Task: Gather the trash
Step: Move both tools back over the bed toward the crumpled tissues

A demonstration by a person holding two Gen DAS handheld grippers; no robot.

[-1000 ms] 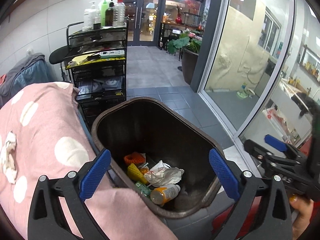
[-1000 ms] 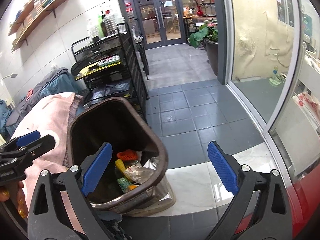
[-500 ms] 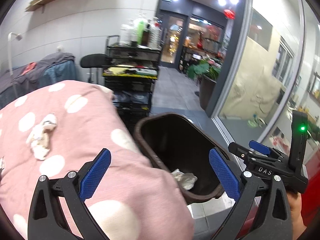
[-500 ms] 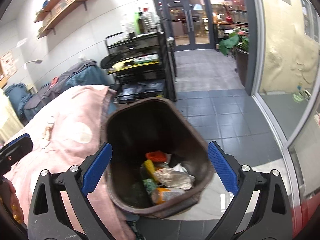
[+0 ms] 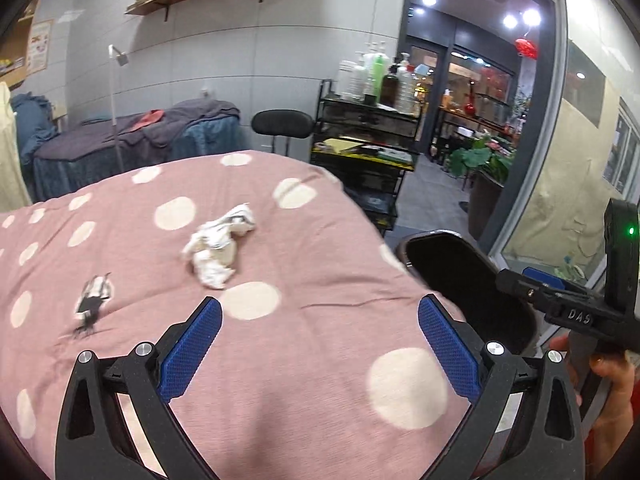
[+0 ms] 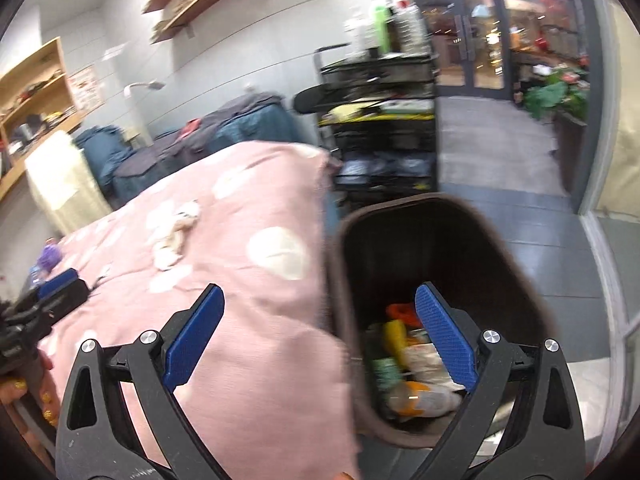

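Swinging away from the bin, your left gripper (image 5: 318, 344) now looks across the pink dotted cover (image 5: 280, 360) rather than down into the brown trash bin (image 5: 460, 276), which has slid off to 3 o'clock in its view. Your right gripper (image 6: 320, 336) has turned the same way, though less far: half its view is cover, half is bin.

Both tools are spread wide with nothing between the blue pads. Nearest your left tool is bare cover. Beyond that, at about 11 o'clock from its fingertips, lies the crumpled white tissue (image 5: 218, 246), loose on the fabric and well apart from both pads. A small dark scrap (image 5: 92, 300) sits at about 10 o'clock; the blur keeps you from telling what it is.

In the right wrist view the same tissue (image 6: 174, 236) shows at 11 o'clock, farther off, while the bin (image 6: 400, 240) hangs at 2 o'clock already holding a bottle and wrappers.

The turn likely means the next pickup is starting: your left tool is aimed closest to the tissue and would need to travel forward before closing.
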